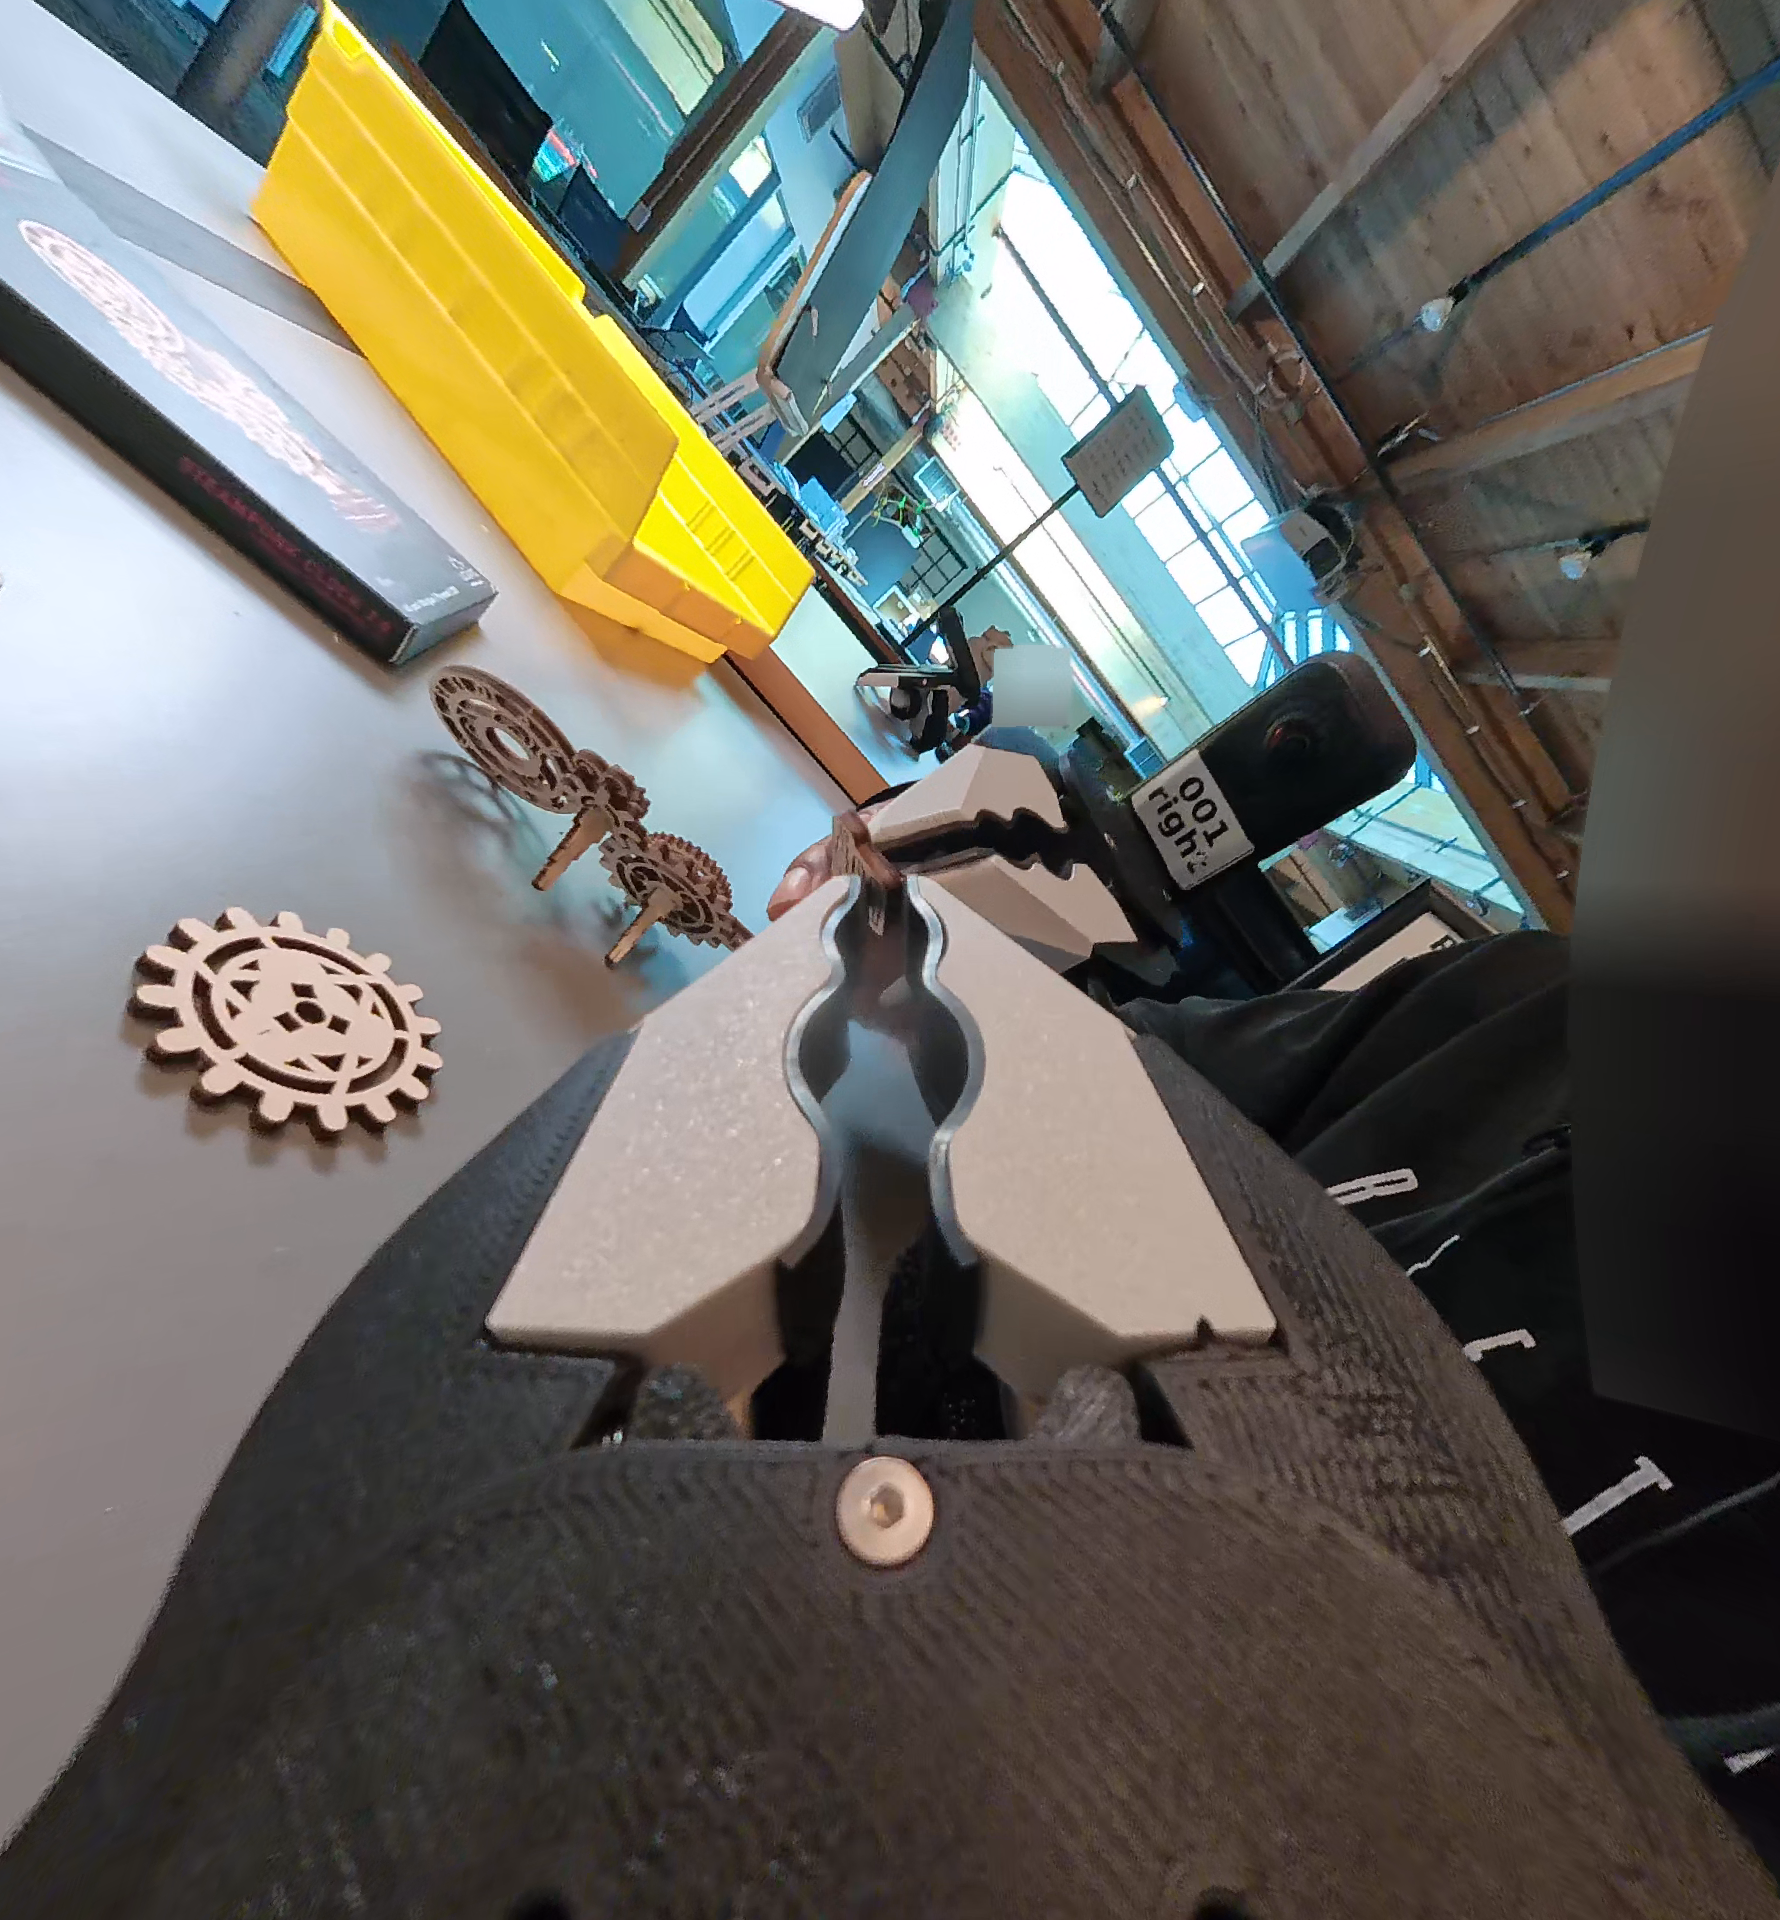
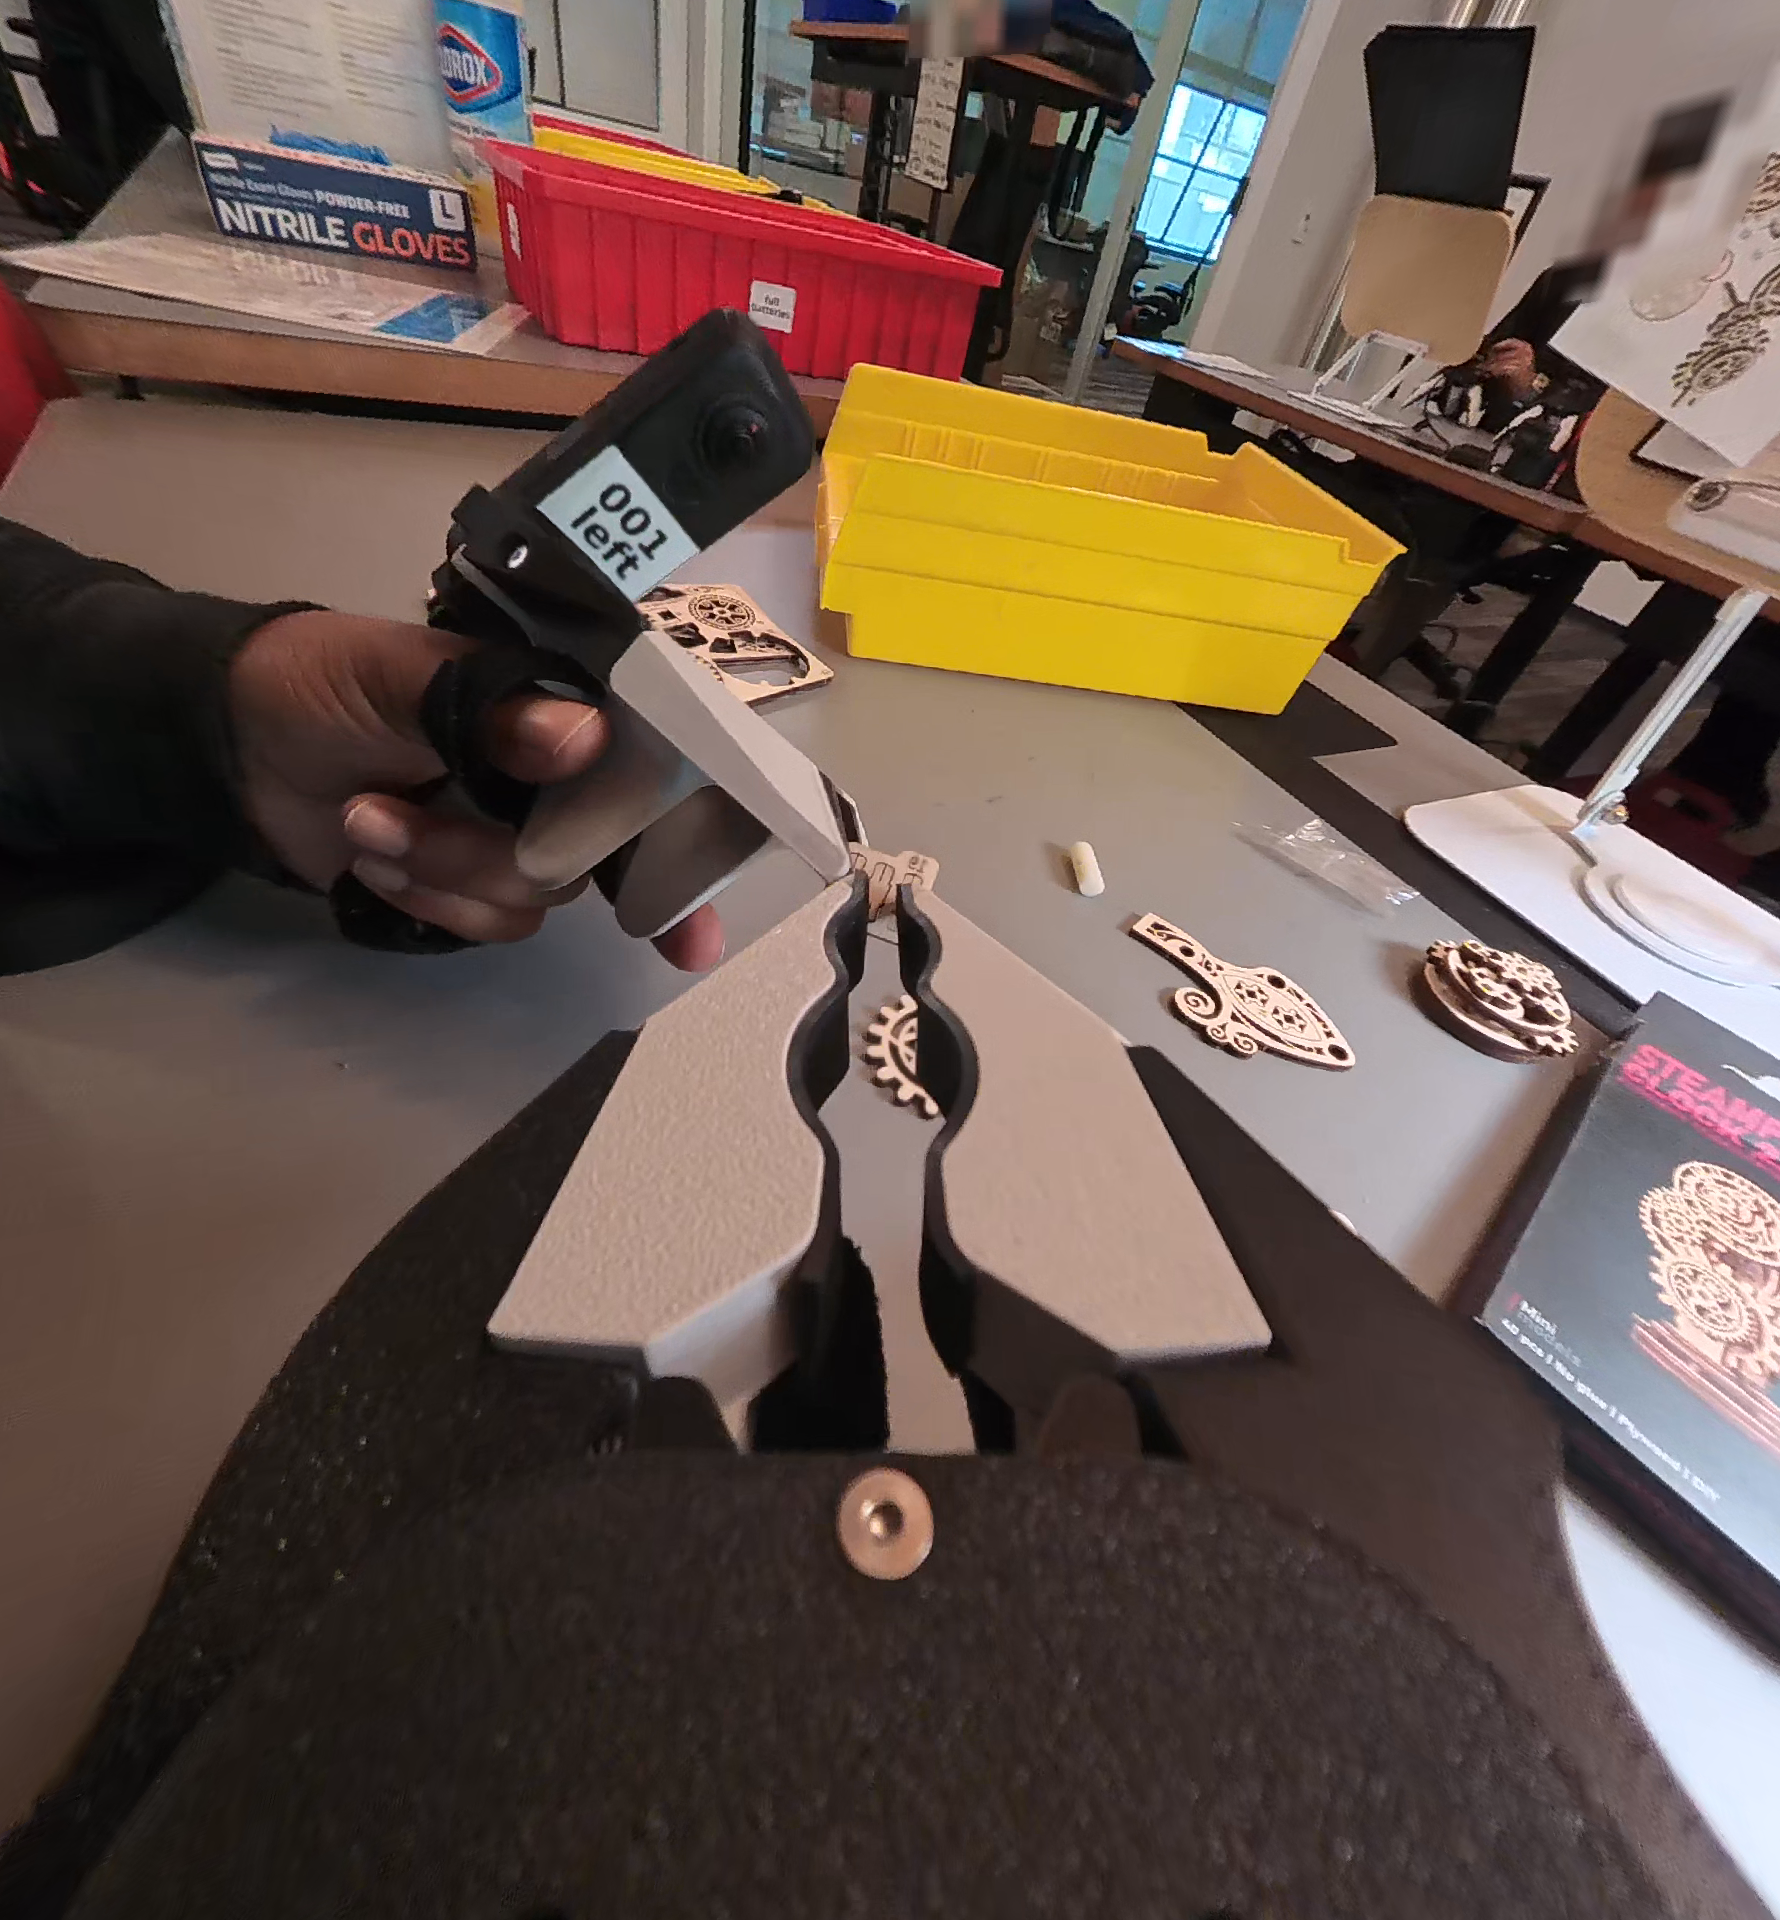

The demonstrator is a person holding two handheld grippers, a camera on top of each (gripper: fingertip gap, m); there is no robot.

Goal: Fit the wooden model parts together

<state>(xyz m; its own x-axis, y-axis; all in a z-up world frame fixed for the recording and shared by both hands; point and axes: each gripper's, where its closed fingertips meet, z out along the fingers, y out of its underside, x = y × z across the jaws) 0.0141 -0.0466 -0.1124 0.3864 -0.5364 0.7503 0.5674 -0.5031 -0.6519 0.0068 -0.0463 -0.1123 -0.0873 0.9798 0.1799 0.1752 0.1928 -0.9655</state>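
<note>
Left gripper [image 2: 850, 847] angled down; both fingers pinch wooden piece [image 2: 891, 871].

Small pale wooden piece [image 2: 891, 871] pinched above table; pale gear [image 1: 286, 1021] flat; brown gear assembly [image 1: 595, 795] upright.

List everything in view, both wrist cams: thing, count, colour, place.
small wooden part: 1, pale wood, pinched between both gripper tips above the table
loose gear: 1, pale wood, flat on grey table
gear assembly: 1, dark wood, standing on pegs beyond the loose gear
ornate flat piece: 1, pale wood, right of centre
round gear cluster: 1, dark wood, further right
cut-out sheet: 1, pale wood, by the yellow bins
yellow bins: nested stack, count unclear, far table edge
kit box: 1, black, near right
white peg: 1, mid table
red bin: 1, back table
glove box: 1, blue, back table
left gripper: 1, grey fingers, shut on the part
right gripper: 1, same
</note>
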